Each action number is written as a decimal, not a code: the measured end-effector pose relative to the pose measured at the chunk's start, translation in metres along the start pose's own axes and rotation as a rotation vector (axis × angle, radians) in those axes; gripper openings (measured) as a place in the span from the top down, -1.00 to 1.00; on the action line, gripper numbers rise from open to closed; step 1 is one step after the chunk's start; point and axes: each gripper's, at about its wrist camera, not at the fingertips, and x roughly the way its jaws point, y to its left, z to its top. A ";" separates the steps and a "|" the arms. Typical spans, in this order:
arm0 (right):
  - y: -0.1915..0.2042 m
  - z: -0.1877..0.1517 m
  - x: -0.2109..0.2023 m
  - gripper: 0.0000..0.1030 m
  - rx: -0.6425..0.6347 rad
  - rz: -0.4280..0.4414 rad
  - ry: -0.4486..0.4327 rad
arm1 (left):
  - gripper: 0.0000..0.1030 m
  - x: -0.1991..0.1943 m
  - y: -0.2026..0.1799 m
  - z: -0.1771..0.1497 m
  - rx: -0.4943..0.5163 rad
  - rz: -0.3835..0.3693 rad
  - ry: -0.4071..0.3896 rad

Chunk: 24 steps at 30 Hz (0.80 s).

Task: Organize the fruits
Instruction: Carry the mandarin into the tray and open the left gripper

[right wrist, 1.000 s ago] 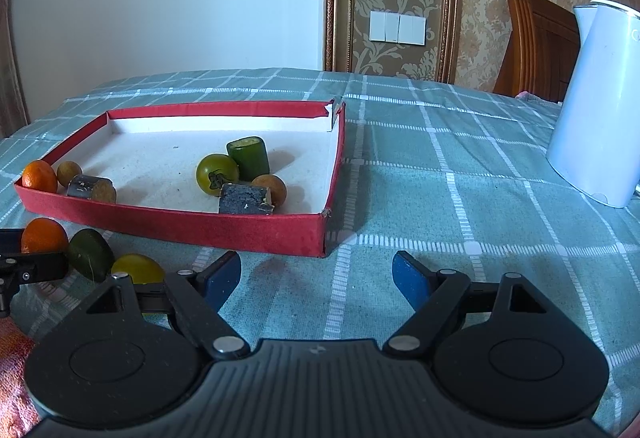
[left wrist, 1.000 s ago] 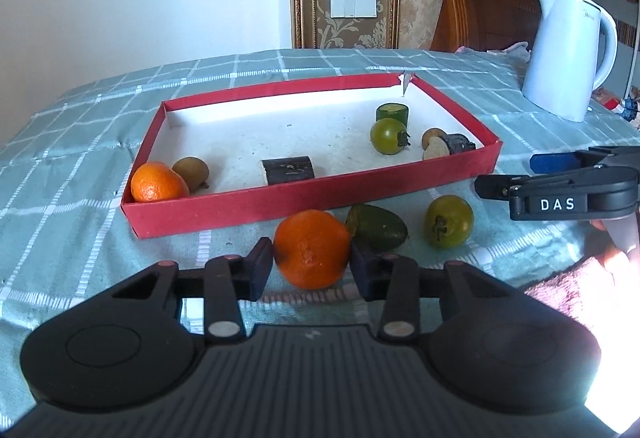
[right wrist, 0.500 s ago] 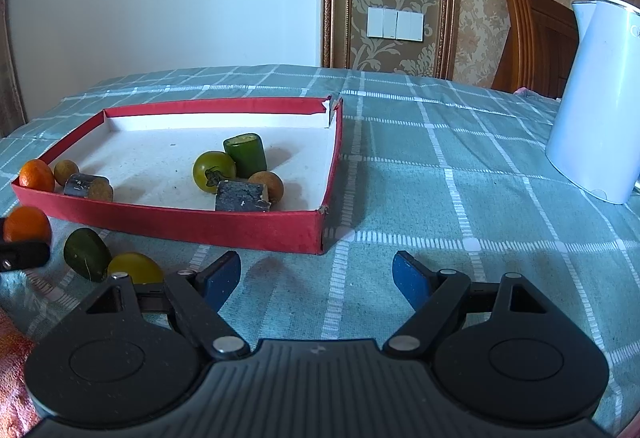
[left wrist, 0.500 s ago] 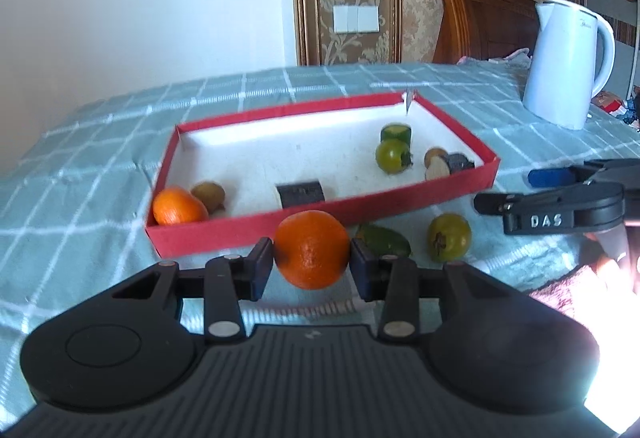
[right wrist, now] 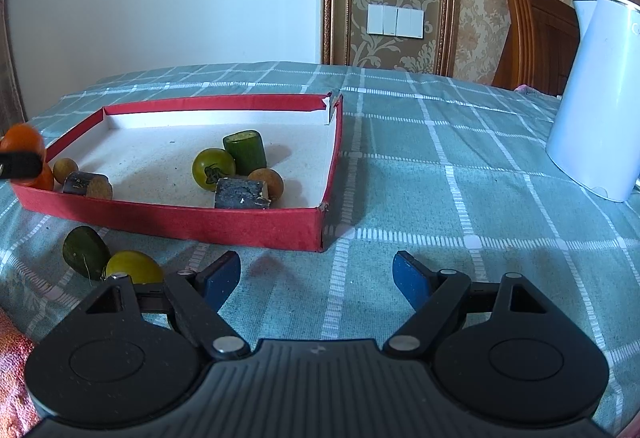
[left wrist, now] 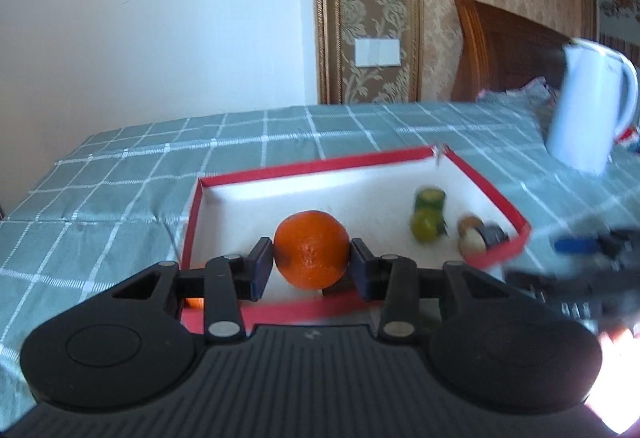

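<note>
The left gripper [left wrist: 311, 264] was clamped on an orange [left wrist: 311, 249], one pad pressing each side, and it held the fruit in the air above the near part of the red tray [left wrist: 496, 198]. The tray sat on a green checked cloth [right wrist: 460, 174]. Inside it, on the right, lay a round green fruit [right wrist: 213, 169], a green chunk [right wrist: 245, 149], a small brown fruit [right wrist: 267, 180] and a dark block [right wrist: 240, 194]. On the left lay another orange [right wrist: 44, 178], partly hidden, a second small brown fruit [right wrist: 65, 169] and a dark log piece [right wrist: 87, 185]. The right gripper [right wrist: 316, 276] was low over the cloth near the tray, its pads wide apart and holding nothing. Two fruits waited outside the tray near its front wall: a dark green one [right wrist: 86, 252] and a yellow-green one [right wrist: 134, 267]. To do this step well, the orange should probably go down slowly onto a bare white spot, maybe beside the other orange, and be let go only when it rests there, because a round fruit could roll.
</note>
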 end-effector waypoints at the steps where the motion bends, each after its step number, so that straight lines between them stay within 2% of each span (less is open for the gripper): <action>1: 0.000 0.000 0.001 -0.62 0.001 0.001 0.002 | 0.27 0.006 0.003 0.005 -0.012 0.002 -0.004; 9: -0.001 0.001 0.003 -0.62 0.003 0.005 0.012 | 0.26 0.077 0.025 0.027 -0.097 0.032 0.060; 13: -0.001 0.001 0.004 -0.62 0.004 0.006 0.015 | 0.26 0.102 0.026 0.026 -0.095 0.051 0.105; 24: 0.000 0.002 0.007 -0.62 0.012 0.010 0.026 | 0.25 0.127 0.030 0.020 -0.112 0.082 0.144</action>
